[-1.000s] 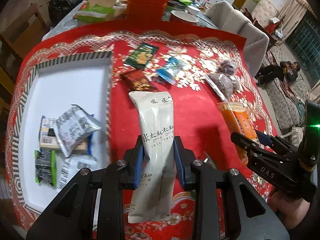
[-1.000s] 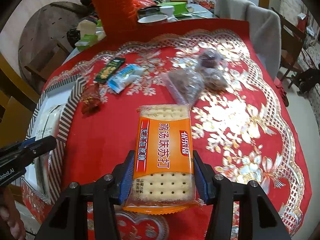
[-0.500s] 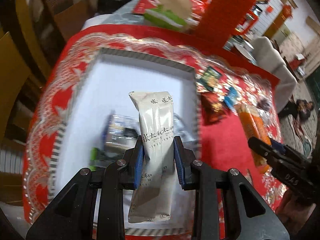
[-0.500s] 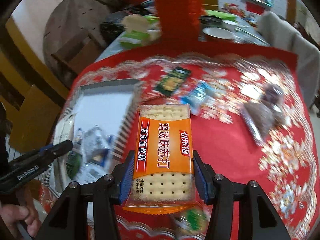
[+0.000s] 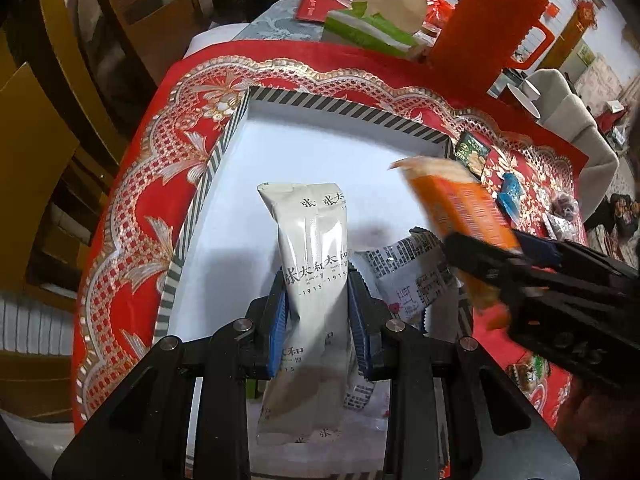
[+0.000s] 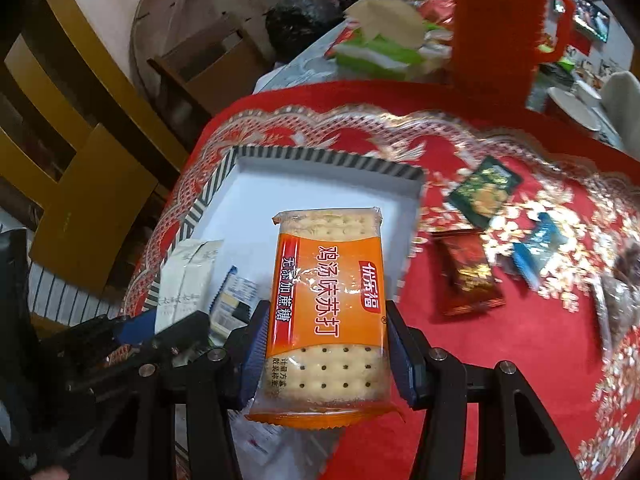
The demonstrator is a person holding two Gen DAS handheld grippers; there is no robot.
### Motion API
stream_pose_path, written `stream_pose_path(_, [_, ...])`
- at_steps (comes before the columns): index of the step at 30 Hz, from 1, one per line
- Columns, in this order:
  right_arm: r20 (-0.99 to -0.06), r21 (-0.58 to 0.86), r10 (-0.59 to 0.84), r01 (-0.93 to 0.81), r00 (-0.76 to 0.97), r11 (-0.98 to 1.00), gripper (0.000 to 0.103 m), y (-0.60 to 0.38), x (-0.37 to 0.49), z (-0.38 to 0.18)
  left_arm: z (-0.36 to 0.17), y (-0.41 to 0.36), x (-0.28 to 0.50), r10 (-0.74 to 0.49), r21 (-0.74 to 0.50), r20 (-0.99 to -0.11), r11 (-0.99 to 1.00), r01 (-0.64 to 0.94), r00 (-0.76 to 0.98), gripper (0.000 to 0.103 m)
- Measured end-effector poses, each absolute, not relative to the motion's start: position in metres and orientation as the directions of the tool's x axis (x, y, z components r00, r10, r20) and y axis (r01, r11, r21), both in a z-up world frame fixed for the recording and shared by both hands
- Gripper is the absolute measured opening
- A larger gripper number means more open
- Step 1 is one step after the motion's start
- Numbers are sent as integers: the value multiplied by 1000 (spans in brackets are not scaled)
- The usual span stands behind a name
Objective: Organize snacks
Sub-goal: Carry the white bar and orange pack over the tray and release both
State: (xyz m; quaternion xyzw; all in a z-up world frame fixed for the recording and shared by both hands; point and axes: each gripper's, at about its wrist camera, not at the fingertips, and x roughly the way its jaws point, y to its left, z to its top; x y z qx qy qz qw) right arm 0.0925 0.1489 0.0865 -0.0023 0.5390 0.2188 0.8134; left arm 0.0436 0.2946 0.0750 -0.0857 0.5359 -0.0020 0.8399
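My left gripper (image 5: 317, 312) is shut on a long white snack pack (image 5: 310, 248) and hangs over the white tray (image 5: 312, 152) with the striped rim. My right gripper (image 6: 326, 340) is shut on an orange cracker pack (image 6: 328, 288), held above the tray's right half (image 6: 312, 188). In the left wrist view the cracker pack (image 5: 460, 204) and the right gripper (image 5: 532, 264) come in from the right. The right wrist view shows the white pack (image 6: 188, 276) and the left gripper (image 6: 160, 330) at lower left. Several small packets (image 5: 404, 276) lie in the tray under both grippers.
On the red tablecloth right of the tray lie a green packet (image 6: 486, 190), a red packet (image 6: 468, 272) and a blue packet (image 6: 534, 254). A tall red jug (image 5: 488, 12) and green boxes (image 5: 368, 32) stand behind. Wooden chairs (image 5: 44, 168) stand at the left.
Both grippers have swung left from over the red cloth to above the tray, each keeping its pack. The right gripper with the cracker pack now sits close beside the left one.
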Motion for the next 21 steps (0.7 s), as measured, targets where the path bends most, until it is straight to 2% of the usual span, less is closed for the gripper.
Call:
stream_pose_path(8, [-896,239,339,-331,287,913,52,162,110,61,59,285,57,-91,-111,-912,993,-28,401,27])
stream_pose_path(21, [-907,228,313,-296,281,928,52,166,122,54,50,282,65,-96,-103,-920,995,2,381,27])
